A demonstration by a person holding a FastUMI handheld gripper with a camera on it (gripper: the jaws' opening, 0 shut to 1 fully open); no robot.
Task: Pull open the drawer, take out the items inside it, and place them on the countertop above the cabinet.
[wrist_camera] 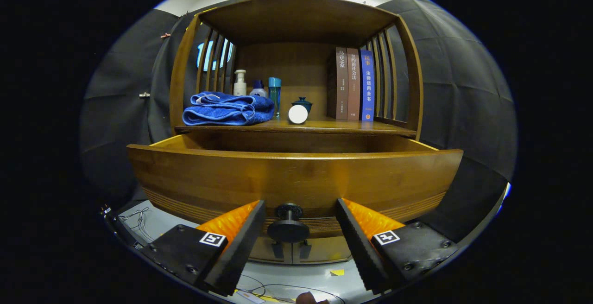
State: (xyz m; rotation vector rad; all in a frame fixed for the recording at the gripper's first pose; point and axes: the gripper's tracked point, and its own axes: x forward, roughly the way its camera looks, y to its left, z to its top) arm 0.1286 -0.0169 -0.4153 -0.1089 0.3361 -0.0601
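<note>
So, left to right: your gripper (300, 213) has its fingers spread wide, one on each side of the dark round drawer knob (288, 228), touching nothing. Far left on the brown wooden countertop (324, 126) lies a folded blue towel (227, 108); behind it stand a white pump bottle (239, 83), a small bottle with a blue cap (258, 89) and a tall teal bottle (274, 91). Right of them sit a small white round object (298, 114) and a dark lidded cup (301, 104), then three upright books (355, 84) far right. The curved brown wooden drawer (296, 179) already stands pulled out. You can't see its contents past the front panel. Opening looks done; whether items remain inside cannot be told.
</note>
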